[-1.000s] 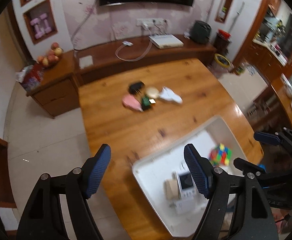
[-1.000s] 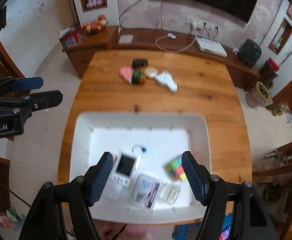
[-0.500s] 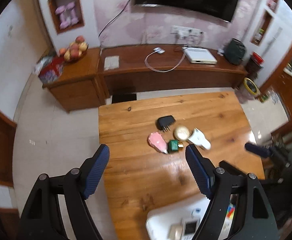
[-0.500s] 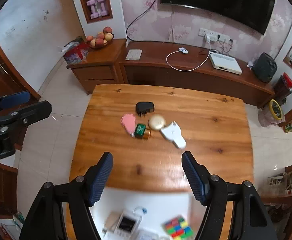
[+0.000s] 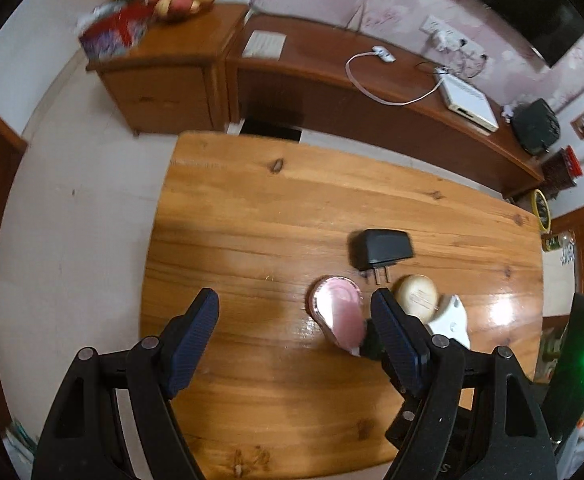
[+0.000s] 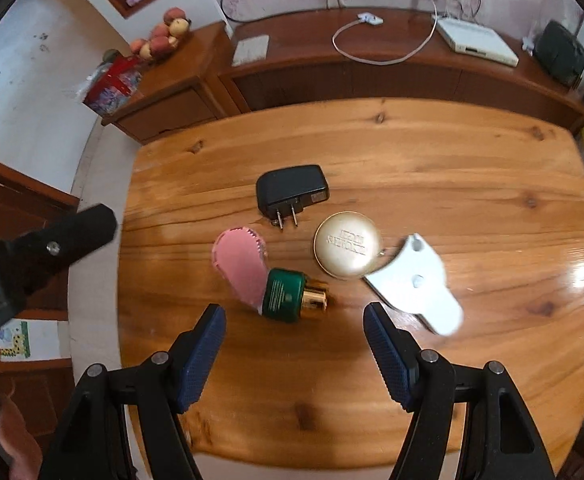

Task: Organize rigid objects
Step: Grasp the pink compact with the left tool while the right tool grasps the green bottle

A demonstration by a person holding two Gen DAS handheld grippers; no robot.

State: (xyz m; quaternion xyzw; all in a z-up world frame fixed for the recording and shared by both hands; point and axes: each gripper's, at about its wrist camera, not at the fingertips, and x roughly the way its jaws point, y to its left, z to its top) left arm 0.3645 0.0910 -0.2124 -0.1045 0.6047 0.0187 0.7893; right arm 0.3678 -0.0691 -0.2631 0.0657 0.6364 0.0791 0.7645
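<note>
Both sets of tongs are pointing down at the wooden surface (image 6: 431, 152), and both are spread with nothing between the pads. The left tongs (image 5: 293, 340) hang over bare wood just left of the pink brush (image 5: 337, 312), and their right pad sits right up against it in the left wrist view. The right tongs (image 6: 293, 344) are just below the green jar (image 6: 286, 294).

Using the gold round tin (image 6: 347, 244) as the anchor, the black plug adapter (image 6: 292, 190) is up and to its left, prongs pointing toward the camera. The pink brush (image 6: 240, 268) is off to its left, touching the green jar, which lies on its side with the gold cap pointing right. The white flat piece (image 6: 415, 284) is at its lower right, touching it or nearly so.
</note>
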